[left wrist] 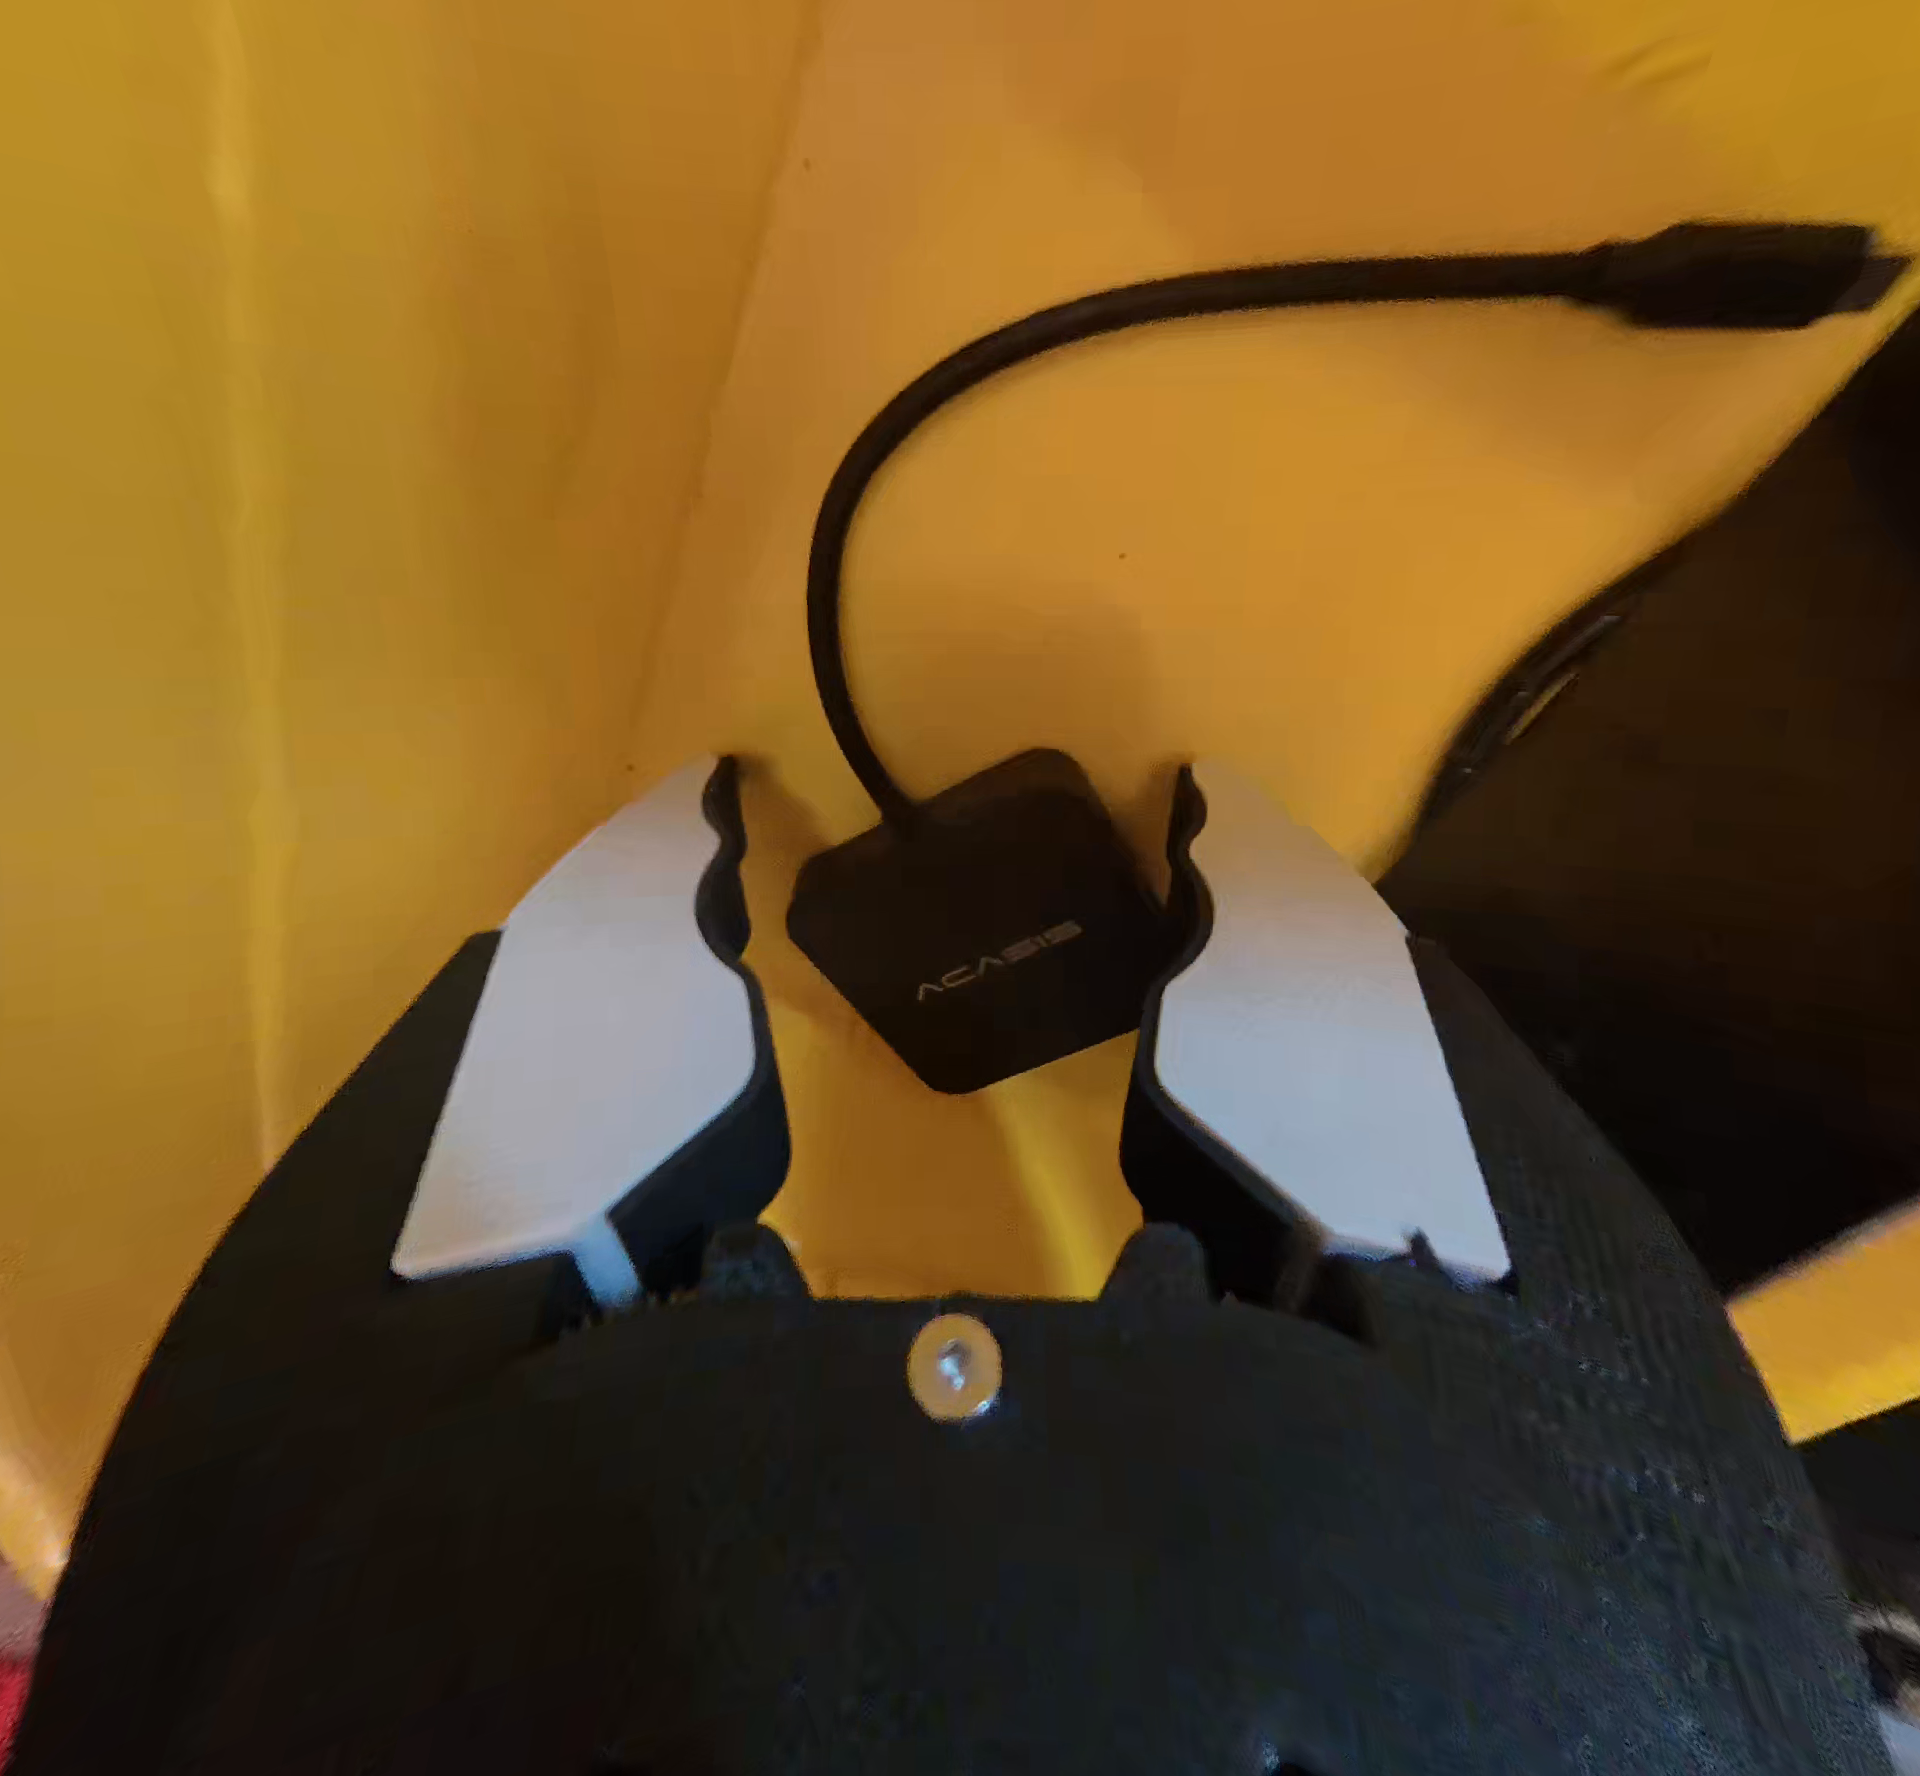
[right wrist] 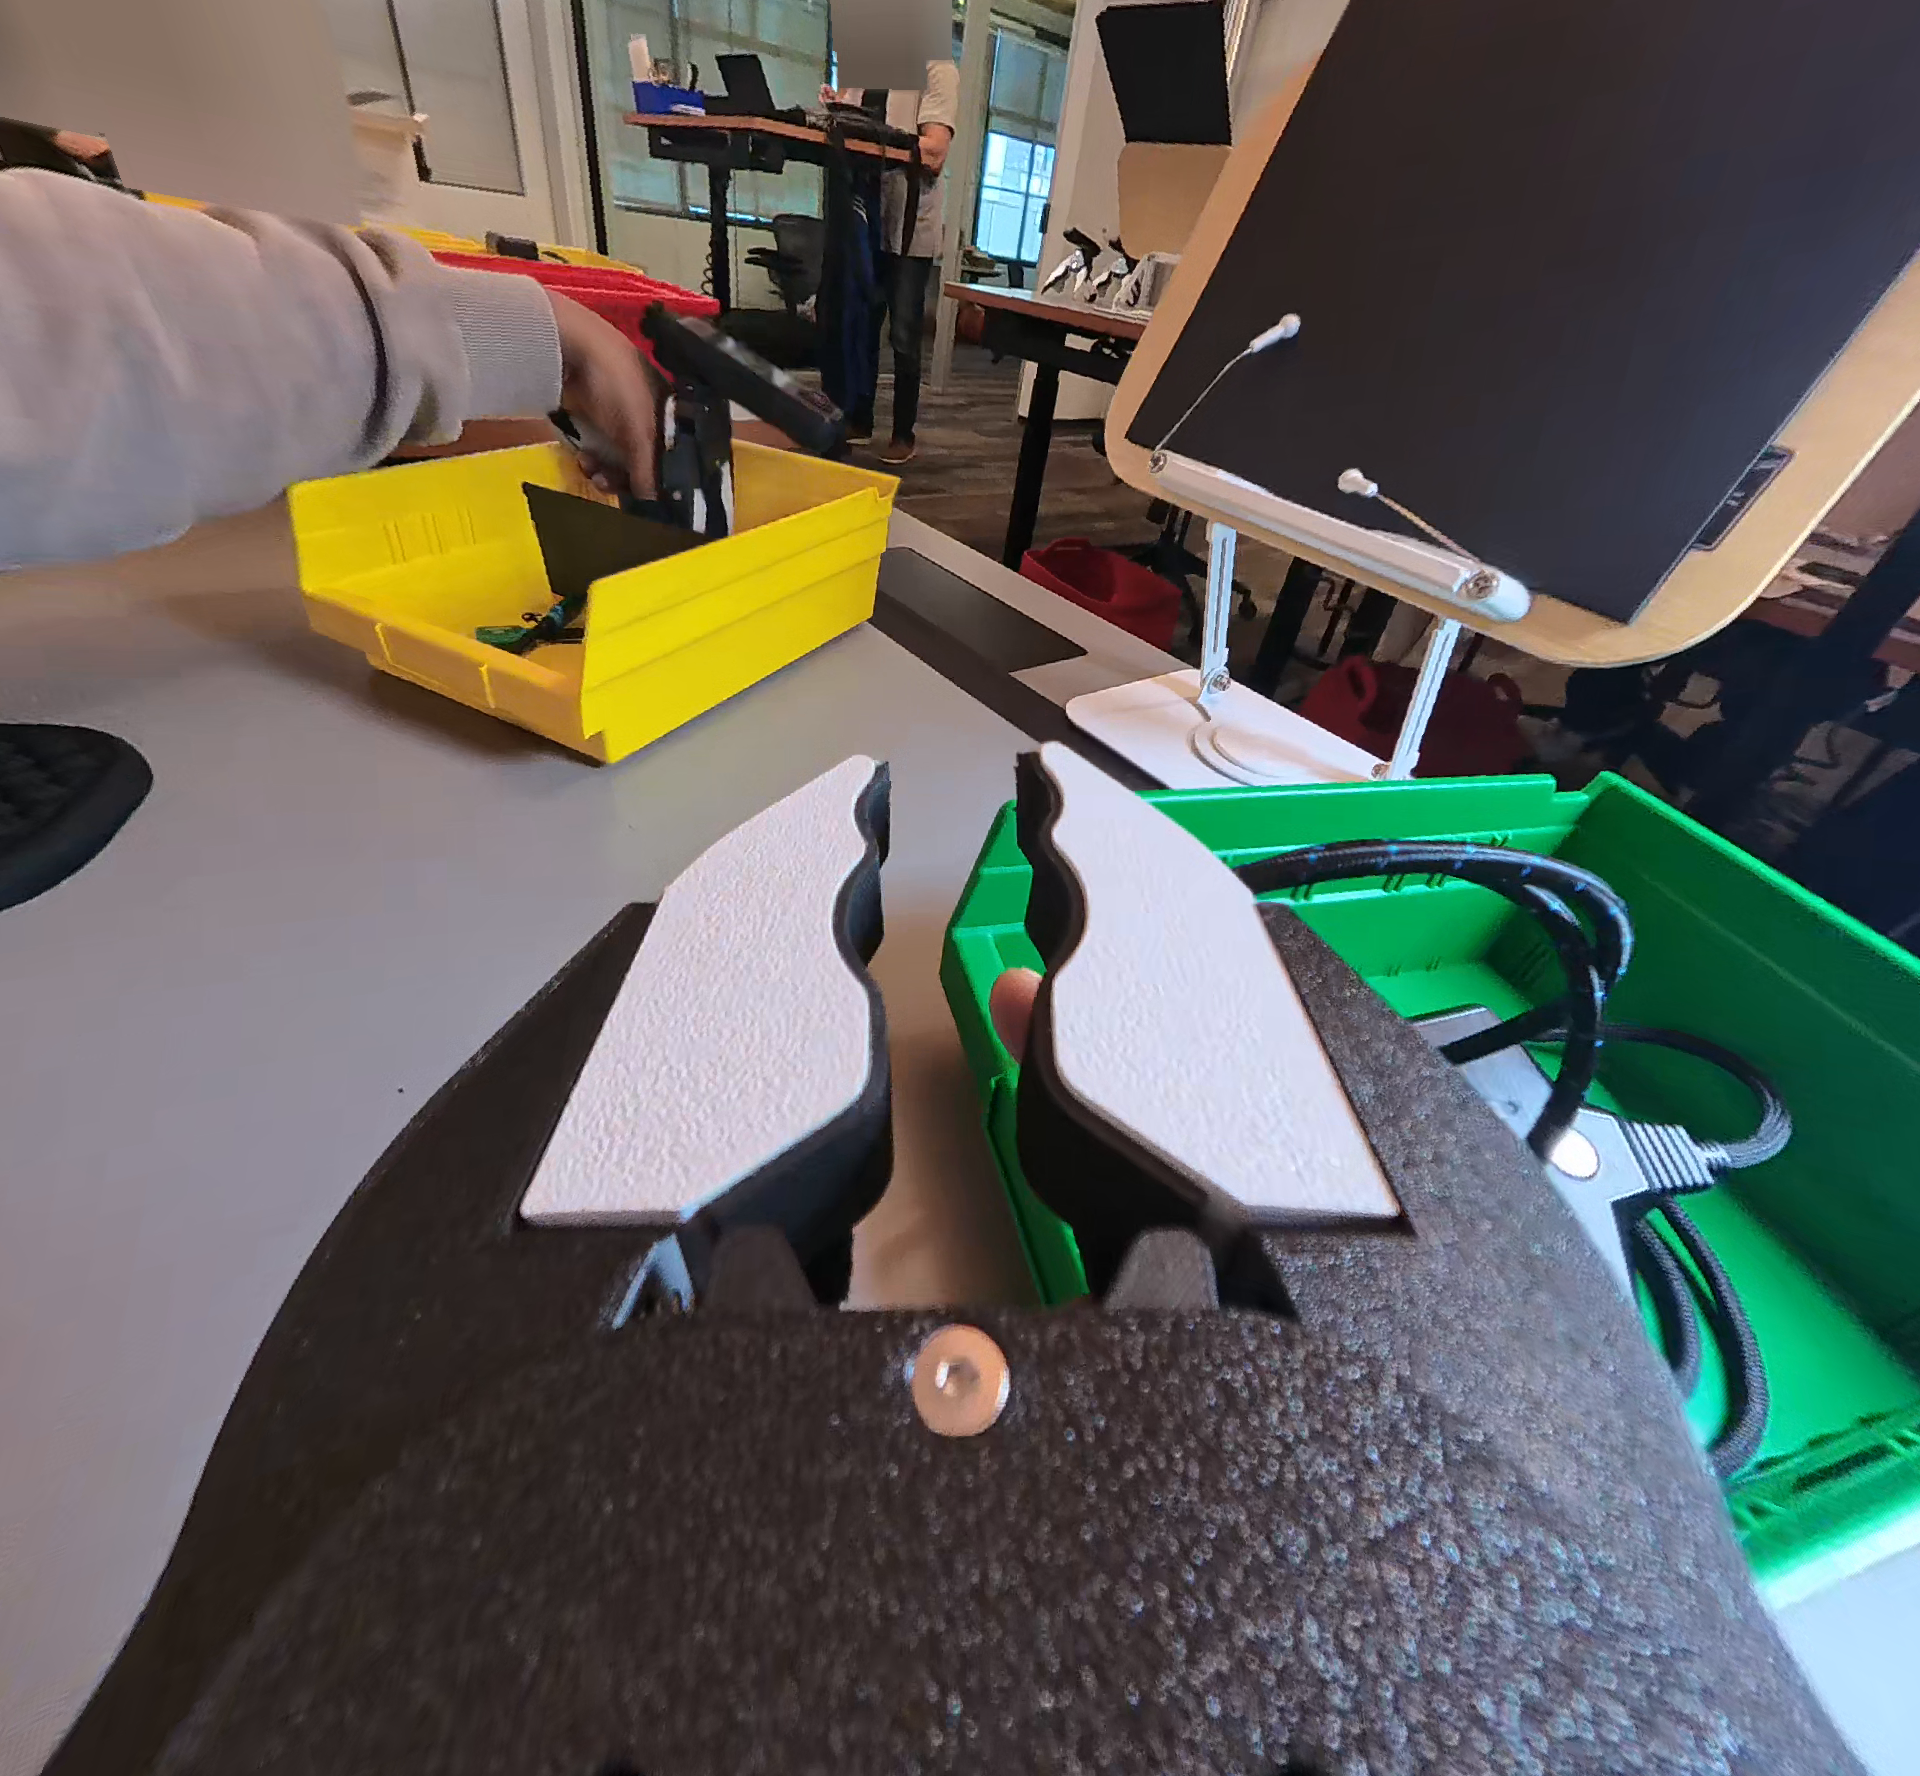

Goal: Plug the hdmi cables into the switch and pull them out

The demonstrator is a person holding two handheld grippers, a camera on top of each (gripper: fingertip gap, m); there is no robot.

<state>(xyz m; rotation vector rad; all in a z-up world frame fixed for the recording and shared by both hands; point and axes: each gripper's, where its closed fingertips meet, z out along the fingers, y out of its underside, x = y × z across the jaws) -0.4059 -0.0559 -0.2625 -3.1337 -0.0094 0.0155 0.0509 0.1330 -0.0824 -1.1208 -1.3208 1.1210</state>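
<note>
In the left wrist view a small black square switch (left wrist: 971, 926) lies on the floor of a yellow bin (left wrist: 416, 376). Its short black cable (left wrist: 831, 563) curves up and right to a black plug (left wrist: 1745, 277). My left gripper (left wrist: 956, 772) is open, with one finger on each side of the switch and not closed on it. In the right wrist view my right gripper (right wrist: 953, 770) is open by a narrow gap and empty, above the grey table (right wrist: 312, 947). It is at the left edge of a green bin (right wrist: 1766, 947) that holds black braided HDMI cables (right wrist: 1579, 947).
A black divider (left wrist: 1714, 843) stands in the yellow bin (right wrist: 727, 625) to the right of the switch. A hand in a grey sleeve (right wrist: 260, 355) holds the left gripper's body (right wrist: 717, 396) in that bin. A black board on a white stand (right wrist: 1558, 220) leans behind the green bin. A person stands far back. About 55 cm separates my left fingertips from my right.
</note>
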